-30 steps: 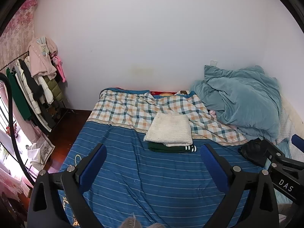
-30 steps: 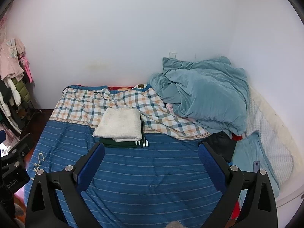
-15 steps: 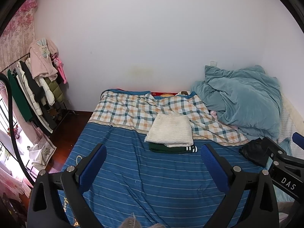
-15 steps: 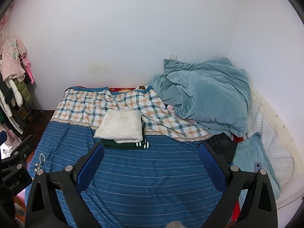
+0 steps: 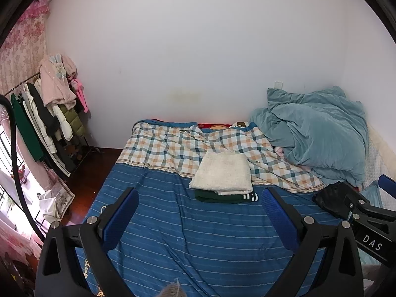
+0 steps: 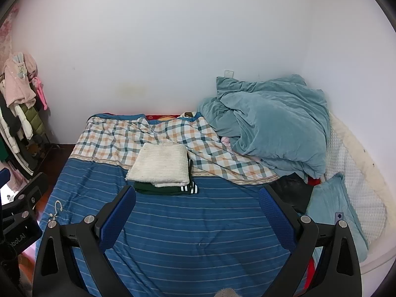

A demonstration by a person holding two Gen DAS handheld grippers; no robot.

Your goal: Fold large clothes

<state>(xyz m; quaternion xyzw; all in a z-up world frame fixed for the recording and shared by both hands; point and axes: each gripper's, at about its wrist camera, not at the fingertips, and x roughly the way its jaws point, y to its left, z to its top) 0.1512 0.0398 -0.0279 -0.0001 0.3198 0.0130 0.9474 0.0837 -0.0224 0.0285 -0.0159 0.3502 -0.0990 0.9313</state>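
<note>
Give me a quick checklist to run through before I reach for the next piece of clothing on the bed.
1. Left gripper empty, jaws open: ok.
2. Right gripper empty, jaws open: ok.
3. Folded stack done: ok. The white garment lies squarely on the green garment.
4. Free folding space on the blue sheet in front of the stack: ok.
5. Next garment found: cannot tell. A black item lies by the duvet, but what it is does not show.
6. Path to the black item: ok from the right gripper. The teal pillow sits right beside it, so watch it.
</note>
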